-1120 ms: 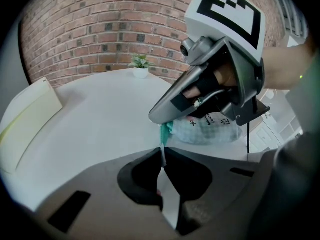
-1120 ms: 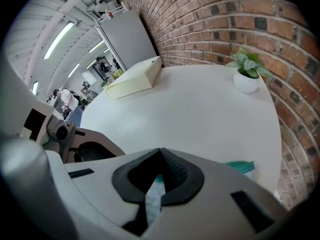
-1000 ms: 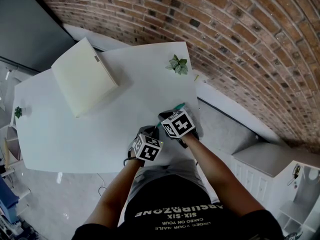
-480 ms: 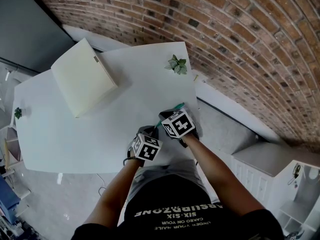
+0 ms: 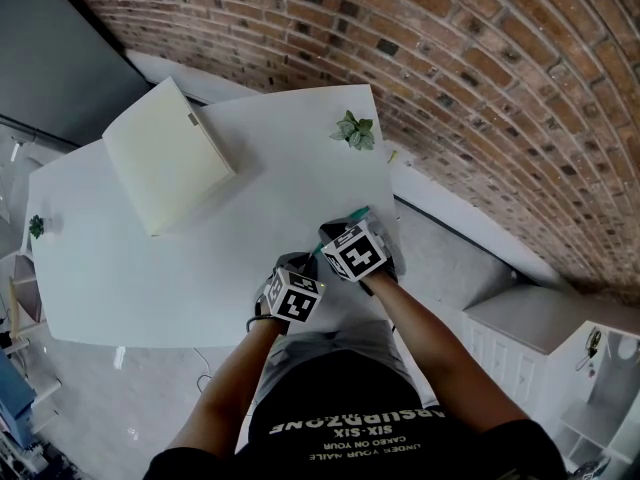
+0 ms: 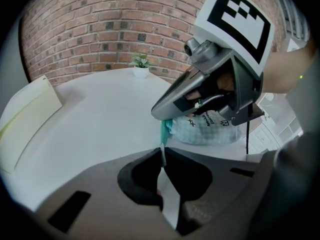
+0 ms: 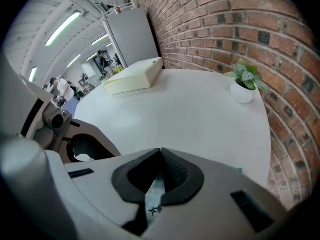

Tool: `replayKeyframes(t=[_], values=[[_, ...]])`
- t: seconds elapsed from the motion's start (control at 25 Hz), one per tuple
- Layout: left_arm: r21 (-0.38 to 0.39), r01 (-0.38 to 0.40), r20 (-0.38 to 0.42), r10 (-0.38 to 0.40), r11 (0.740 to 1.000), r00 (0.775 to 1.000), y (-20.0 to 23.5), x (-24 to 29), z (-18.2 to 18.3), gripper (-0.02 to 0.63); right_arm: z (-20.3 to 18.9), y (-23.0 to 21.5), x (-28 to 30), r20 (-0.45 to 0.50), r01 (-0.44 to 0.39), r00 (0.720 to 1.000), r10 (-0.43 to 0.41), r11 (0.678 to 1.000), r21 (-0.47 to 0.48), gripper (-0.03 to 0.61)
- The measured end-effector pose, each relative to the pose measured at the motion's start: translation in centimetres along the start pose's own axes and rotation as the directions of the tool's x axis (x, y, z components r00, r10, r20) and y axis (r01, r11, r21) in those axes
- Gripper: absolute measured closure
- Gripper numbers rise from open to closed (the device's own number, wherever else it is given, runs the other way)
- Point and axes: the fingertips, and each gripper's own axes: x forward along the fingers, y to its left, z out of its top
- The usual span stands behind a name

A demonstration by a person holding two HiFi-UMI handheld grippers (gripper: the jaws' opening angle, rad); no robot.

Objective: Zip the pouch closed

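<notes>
Head view looks down on your white table (image 5: 200, 258), smooth and matte with rounded corners. It stands against a curved red brick wall (image 5: 480, 88), over a glossy grey floor (image 5: 130, 408). A dark panel (image 5: 50, 58) fills the far left, and low white cabinets (image 5: 520, 338) run along the right. The right gripper view adds ceiling strip lights (image 7: 62, 26) and a tall grey locker (image 7: 131, 36) at the far end.

The pouch (image 6: 207, 129) lies at the near right edge of the table. It is soft, pale mint checked cloth with dark print and a teal edge.

Your left gripper (image 6: 163, 151) has its jaws almost together, nipping a thin strip at the pouch's left end. Your right gripper (image 7: 160, 151) is closed on a fold of the star-printed cloth. Its body hangs over the pouch and hides most of the top from the left gripper view.

A flat cream box (image 5: 168, 153) with square corners sits far left, well apart from the pouch. A small leafy plant (image 5: 354, 129) in a white pot stands at the far right edge.
</notes>
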Motion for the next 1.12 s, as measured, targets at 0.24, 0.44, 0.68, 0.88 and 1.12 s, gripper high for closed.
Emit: replayKeyframes(t=[0.24,0.44,0.68,0.88,1.12], values=[[-0.002,0.002,0.003,-0.002,1.000,1.000,0.03,0.02,0.04,0.592,0.17,0.14,-0.03,-0.009,0.074,0.997,-0.077,0.980,-0.187,0.577],[-0.003,0.004,0.005,-0.004,1.000,1.000,0.02,-0.01,0.05,0.592,0.22,0.06,-0.07,-0.004,0.083,0.996,-0.085,0.978,-0.189,0.577],[-0.003,0.005,0.004,-0.005,1.000,1.000,0.01,-0.10,0.05,0.592,0.23,0.02,-0.19,0.001,0.119,0.992,-0.123,0.958,-0.260,0.577],[-0.006,0.007,0.005,-0.007,1.000,1.000,-0.01,0.01,0.06,0.592,0.18,-0.01,-0.10,0.004,0.133,0.990,-0.138,0.947,-0.293,0.577],[-0.009,0.006,0.006,-0.006,1.000,1.000,0.06,-0.04,0.06,0.592,0.21,-0.11,-0.13,0.014,0.171,0.984,-0.176,0.929,-0.327,0.577]])
